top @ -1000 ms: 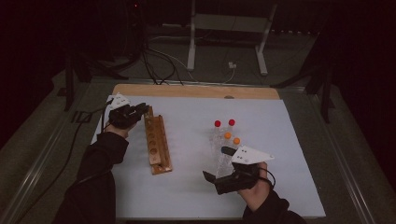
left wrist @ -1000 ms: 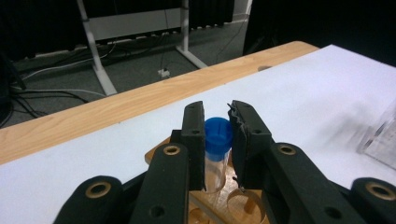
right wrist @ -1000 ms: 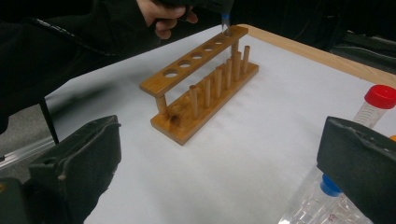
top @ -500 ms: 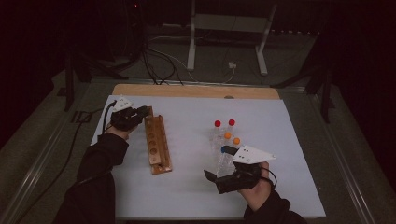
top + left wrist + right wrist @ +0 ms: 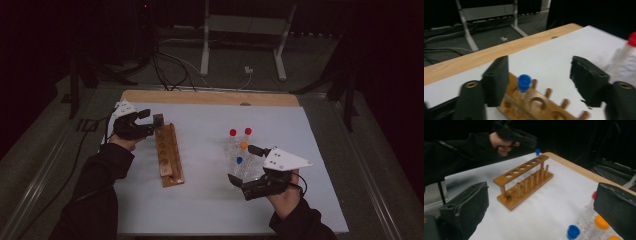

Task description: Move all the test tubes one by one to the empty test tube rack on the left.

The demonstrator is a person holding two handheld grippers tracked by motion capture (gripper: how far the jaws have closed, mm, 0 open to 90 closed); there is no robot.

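Note:
A wooden tube rack (image 5: pixel 167 155) lies on the white table at the left. A blue-capped tube (image 5: pixel 158 120) stands in its far end hole. My left gripper (image 5: pixel 148 124) is open beside that end; in the left gripper view the blue-capped tube (image 5: pixel 524 83) stands between the spread jaws, touching neither. Several loose tubes rest right of centre, with red caps (image 5: pixel 233 132), an orange cap (image 5: pixel 244 145) and a blue cap (image 5: pixel 239 160). My right gripper (image 5: pixel 243 165) is open over the near side of this cluster, holding nothing.
The table's wooden far edge (image 5: pixel 210 97) runs behind the white sheet (image 5: pixel 200 200). Cables and a metal stand (image 5: pixel 242 25) are on the floor beyond. In the right gripper view, the rack (image 5: pixel 524 182) is ahead and the other hand's gripper (image 5: pixel 516 135) is at its far end.
The left gripper has shifted slightly toward the near side at the rack's far end. The right gripper has stayed almost still by the loose tubes.

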